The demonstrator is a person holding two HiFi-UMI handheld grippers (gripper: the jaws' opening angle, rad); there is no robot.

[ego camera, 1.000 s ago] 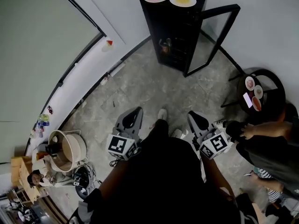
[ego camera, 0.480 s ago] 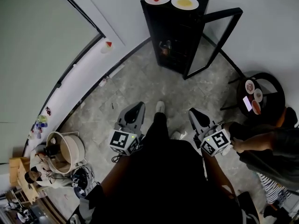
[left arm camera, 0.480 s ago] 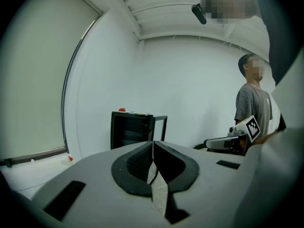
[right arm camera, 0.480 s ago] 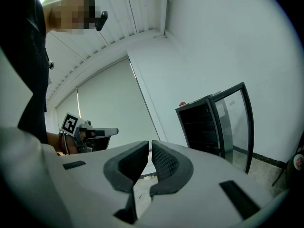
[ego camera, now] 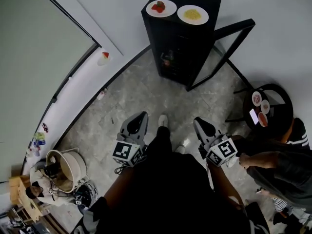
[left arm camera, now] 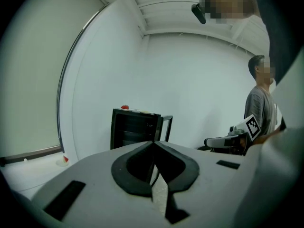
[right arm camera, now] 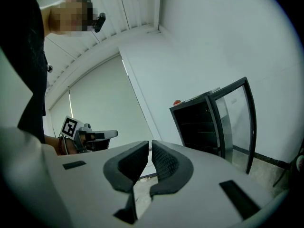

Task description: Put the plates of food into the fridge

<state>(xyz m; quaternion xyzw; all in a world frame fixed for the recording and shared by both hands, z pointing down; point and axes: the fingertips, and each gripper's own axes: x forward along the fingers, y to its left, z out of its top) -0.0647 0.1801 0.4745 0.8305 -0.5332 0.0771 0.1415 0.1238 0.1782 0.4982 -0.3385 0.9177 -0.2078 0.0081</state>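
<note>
Position: the person stands on the grey floor (ego camera: 136, 91), well apart from the black fridge (ego camera: 178, 43). The fridge door (ego camera: 222, 50) hangs open to the right. No step of the task is under way yet.

Fingers: the left gripper (ego camera: 142, 116) and the right gripper (ego camera: 199, 121) are both held low in front of the body, pointing towards the fridge. In the left gripper view the fingers (left arm camera: 142, 163) are pressed together with nothing between them. In the right gripper view the fingers (right arm camera: 166, 165) are likewise closed and empty.

Location of the load: two white plates sit side by side on top of the fridge. These are the plate with red food (ego camera: 161, 8) and the plate with yellow food (ego camera: 192, 14). Several small dishes (ego camera: 258, 101) also rest on a round table (ego camera: 282, 89) at the right, beside a second person (ego camera: 282, 165).

Handling, as a judgement:
- The plates look rigid and smooth, and are probably breakable if dropped.
- The food lies loose and can slide if a plate tilts.
- Take hold at the rim, at the edge nearest the person, with one finger above and one below.
- Keep the plate level during transfer.
- A thin, glazed rim may slip, so close firmly before lifting.
- Both sets of fingers must be spread before any grasp.
</note>
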